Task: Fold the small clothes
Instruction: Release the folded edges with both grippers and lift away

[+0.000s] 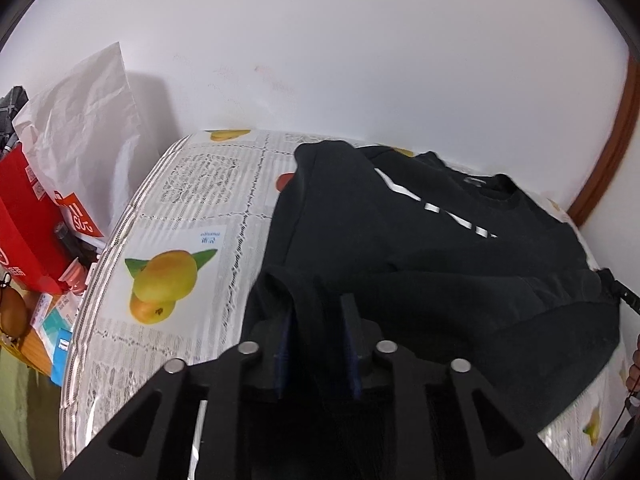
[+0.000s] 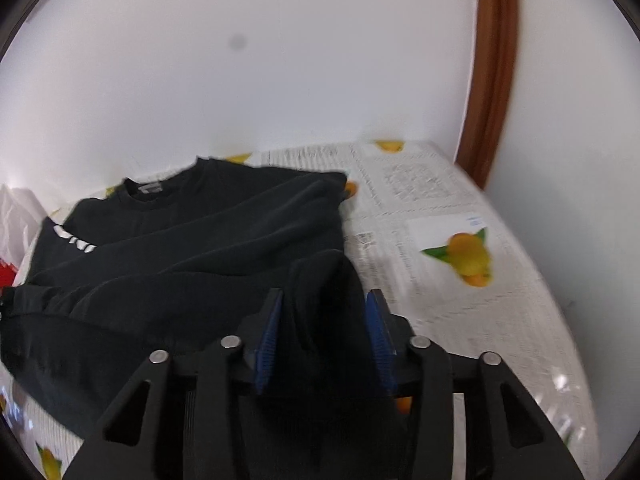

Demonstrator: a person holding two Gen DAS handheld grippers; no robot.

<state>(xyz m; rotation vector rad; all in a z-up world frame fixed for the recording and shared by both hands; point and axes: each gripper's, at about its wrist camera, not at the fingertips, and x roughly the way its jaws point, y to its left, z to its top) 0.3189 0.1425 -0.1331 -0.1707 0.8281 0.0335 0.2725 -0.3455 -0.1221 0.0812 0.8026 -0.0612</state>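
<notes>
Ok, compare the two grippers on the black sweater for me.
The left gripper has its jaws set narrower than the right gripper. The left gripper's pads look dark; the right gripper's pads are bright blue. Both straddle a fold of the black sweater.

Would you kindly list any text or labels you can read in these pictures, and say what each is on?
"11", upside down: orange tag beside the red bag.
White letters on the black sweatshirt: cut off by a fold, unreadable.
Neck label: too blurred.
Blue print above the mango on the tablecloth: too small.
Newsprint pattern: illegible.
</notes>
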